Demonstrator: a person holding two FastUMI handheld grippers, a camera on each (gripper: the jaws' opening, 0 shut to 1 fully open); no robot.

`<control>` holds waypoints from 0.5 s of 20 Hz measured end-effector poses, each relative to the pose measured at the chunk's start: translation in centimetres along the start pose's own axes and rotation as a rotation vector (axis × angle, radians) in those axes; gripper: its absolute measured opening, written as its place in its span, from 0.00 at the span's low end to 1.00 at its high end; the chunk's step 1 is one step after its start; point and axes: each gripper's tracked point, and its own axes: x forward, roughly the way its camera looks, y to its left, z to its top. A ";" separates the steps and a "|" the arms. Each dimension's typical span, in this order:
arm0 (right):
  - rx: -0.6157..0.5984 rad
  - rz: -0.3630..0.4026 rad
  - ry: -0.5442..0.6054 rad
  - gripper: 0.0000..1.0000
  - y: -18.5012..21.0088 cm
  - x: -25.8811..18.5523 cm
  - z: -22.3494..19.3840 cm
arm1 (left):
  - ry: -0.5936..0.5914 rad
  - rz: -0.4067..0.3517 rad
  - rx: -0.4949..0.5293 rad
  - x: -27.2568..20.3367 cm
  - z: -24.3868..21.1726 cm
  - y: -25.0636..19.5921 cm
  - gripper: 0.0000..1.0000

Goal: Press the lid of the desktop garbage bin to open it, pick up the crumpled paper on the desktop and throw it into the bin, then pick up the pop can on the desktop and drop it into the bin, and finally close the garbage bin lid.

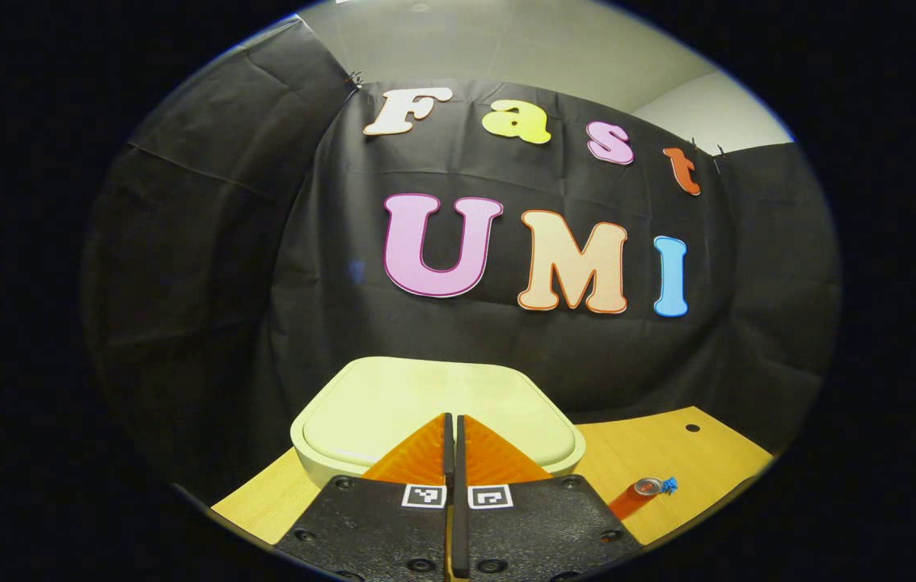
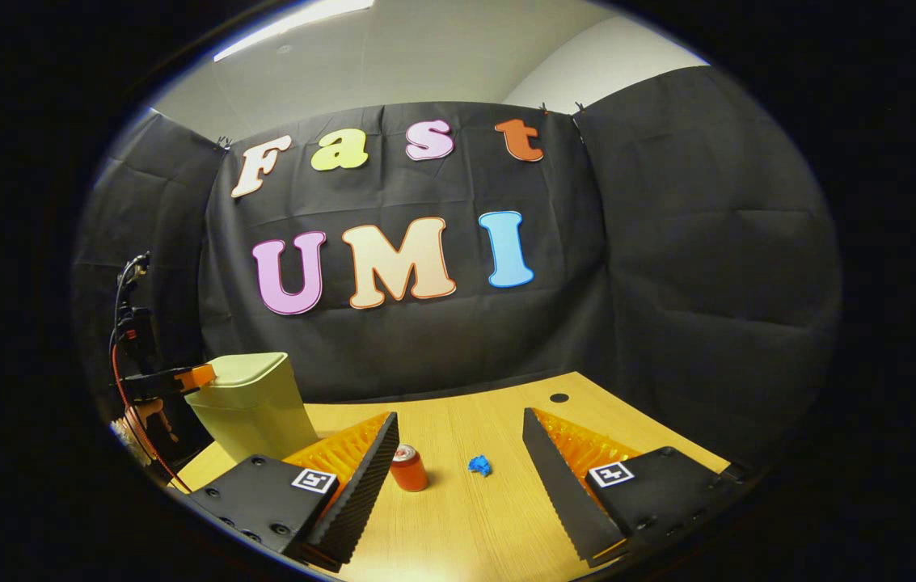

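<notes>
Desktop garbage bin (image 2: 251, 404): pale green, standing upright near the left edge of the wooden desk (image 2: 466, 517), long axis vertical, lid (image 1: 433, 404) lying flat and closed.

Left gripper (image 1: 453, 428): hovering just over the lid's near edge, fingers pressed together with nothing between them (whether the tips are touching the lid cannot be told).

Right gripper (image 2: 458, 440): hanging low above the desk's near edge, jaws spread wide, holding nothing.

Pop can (image 2: 409, 467): red, standing upright with its top facing up, long axis vertical, sitting toward the middle of the desk, right of the bin.

Crumpled paper (image 2: 479, 465): small blue wad, lying just right of the can, apart from it.
</notes>
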 end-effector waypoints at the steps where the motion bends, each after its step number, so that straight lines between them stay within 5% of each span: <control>1: -0.005 0.005 0.001 0.96 0.2 0.0 -0.1 | -0.006 -0.003 -0.005 -0.1 0.1 0.0 0.00; 10: -0.023 0.025 0.002 0.97 1.0 0.1 -0.1 | -0.009 -0.028 0.012 0.2 0.6 -0.1 0.00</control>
